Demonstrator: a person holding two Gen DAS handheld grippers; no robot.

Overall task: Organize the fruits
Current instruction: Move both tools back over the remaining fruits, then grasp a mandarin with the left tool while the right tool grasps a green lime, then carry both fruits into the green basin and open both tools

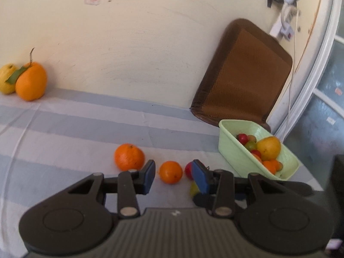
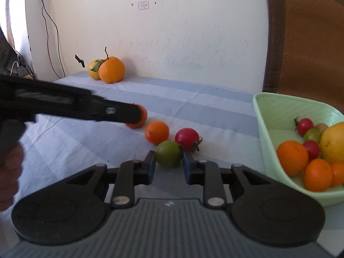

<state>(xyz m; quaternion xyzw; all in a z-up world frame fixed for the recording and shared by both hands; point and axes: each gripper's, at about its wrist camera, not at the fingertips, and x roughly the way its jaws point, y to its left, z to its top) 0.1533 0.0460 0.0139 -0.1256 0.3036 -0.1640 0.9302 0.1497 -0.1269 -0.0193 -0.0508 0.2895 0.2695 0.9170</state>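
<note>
On the striped cloth lie a larger orange (image 1: 129, 157), a small orange (image 1: 171, 172), a red tomato (image 2: 187, 138) and a green tomato (image 2: 168, 153). My right gripper (image 2: 168, 161) is low over the cloth, its blue pads touching both sides of the green tomato. My left gripper (image 1: 174, 169) is open and holds nothing; the small orange shows in the gap, beyond its tips. In the right wrist view the left gripper (image 2: 129, 114) crosses in front of the larger orange (image 2: 143, 118). The pale green basin (image 2: 264, 129) at the right holds oranges, tomatoes and a yellow fruit.
A big orange with a leaf (image 1: 31, 81) and a lemon (image 1: 7, 78) sit by the wall at the far left. A brown cushion (image 1: 243, 71) leans on the wall behind the basin (image 1: 232, 150). A hand (image 2: 10, 172) grips the left tool. Cables hang at the wall.
</note>
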